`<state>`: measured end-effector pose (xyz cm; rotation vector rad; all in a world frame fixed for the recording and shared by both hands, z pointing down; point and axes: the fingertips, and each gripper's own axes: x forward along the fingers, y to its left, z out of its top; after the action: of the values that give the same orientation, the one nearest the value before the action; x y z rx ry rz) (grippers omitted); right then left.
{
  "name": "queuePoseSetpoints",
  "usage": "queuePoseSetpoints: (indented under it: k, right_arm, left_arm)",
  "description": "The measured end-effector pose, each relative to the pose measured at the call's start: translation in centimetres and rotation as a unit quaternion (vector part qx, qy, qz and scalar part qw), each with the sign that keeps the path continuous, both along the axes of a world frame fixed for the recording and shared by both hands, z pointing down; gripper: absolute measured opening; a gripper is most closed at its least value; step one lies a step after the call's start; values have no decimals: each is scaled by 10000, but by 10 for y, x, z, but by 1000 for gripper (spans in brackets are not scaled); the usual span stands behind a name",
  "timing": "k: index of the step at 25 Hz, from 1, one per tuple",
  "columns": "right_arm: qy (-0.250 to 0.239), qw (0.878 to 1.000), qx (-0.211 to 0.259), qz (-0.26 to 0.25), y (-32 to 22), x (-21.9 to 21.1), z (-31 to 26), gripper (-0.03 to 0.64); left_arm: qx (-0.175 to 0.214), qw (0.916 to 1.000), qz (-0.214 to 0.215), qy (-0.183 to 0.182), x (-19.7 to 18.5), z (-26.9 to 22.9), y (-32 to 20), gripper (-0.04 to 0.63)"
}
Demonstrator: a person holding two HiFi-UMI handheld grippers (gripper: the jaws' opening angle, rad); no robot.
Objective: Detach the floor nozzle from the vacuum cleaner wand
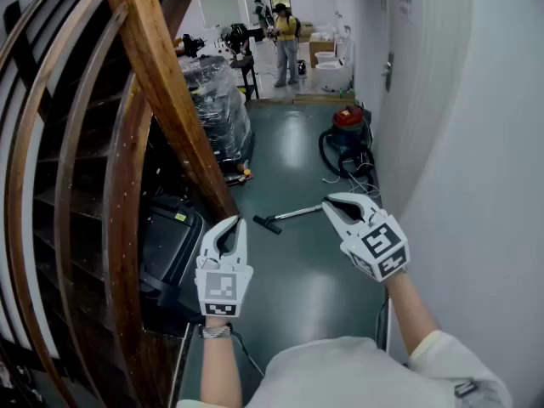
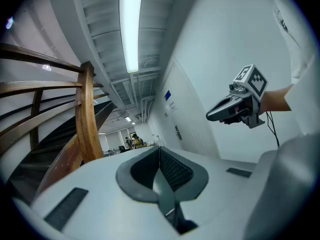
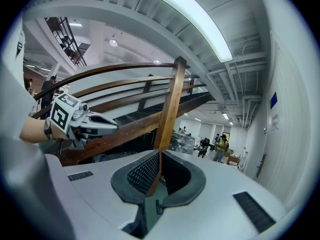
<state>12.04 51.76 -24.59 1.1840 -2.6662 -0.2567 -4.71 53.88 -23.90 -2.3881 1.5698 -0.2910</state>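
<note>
You stand in a narrow corridor with a dark green floor (image 1: 297,287). A plain white wall (image 1: 476,185) runs along your right, and a curved wooden stair railing (image 1: 161,83) rises close on your left. Farther down on the left is a tall stack wrapped in clear plastic (image 1: 219,109). At the far end, a person in a yellow top (image 1: 287,36) stands in a brighter room. A red vacuum cleaner (image 1: 349,124) sits against the right wall, with its black hose (image 1: 331,155) looped on the floor in front of it. The thin metal wand (image 1: 299,212) lies flat on the floor nearer to you, well ahead of your hands. The black floor nozzle (image 1: 267,223) is joined to its left end. In the head view, wand and nozzle show in the gap between your two claws, and neither claw touches them. Your left claw (image 1: 230,223) is held up about level beside the railing, its jaws pressed together with nothing between them. Your right claw (image 1: 330,204) is raised near the wall, angled towards the left, its jaws likewise closed and empty.
</note>
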Motion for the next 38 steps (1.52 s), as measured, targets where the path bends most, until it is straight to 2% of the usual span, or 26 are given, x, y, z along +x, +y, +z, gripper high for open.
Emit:
queuePoseSetpoints:
  k: [6,11,16,20,24,31,34,38]
  right_arm:
    - [217,9997,114,82,0,-12,3,34]
    - [54,10000,55,6,4,-27,3,34]
    - [-14,10000,-5,92,8,-37,8,34]
    - [-264,9994,-103,216,8,-48,11,34]
    - [-139,9997,-74,209,-1,-58,16,34]
    - [-190,9996,-27,188,-51,-55,18,34]
    - [-217,9996,32,167,-89,-44,23,34]
    - [-511,9986,3,143,-151,-27,22,34]
  left_arm:
    - [48,10000,36,-33,-7,6,-5,-6]
    - [59,10000,53,6,-19,5,-3,-6]
    - [-33,9999,71,77,-32,15,4,-6]
    - [-132,9998,112,32,-42,27,5,-6]
    - [-168,9997,148,86,-44,33,-6,-6]
    - [-257,9996,125,74,-39,44,-56,-6]
    - [-271,9996,96,46,-30,46,-92,-6]
    - [-285,9995,79,113,-17,48,-150,-6]
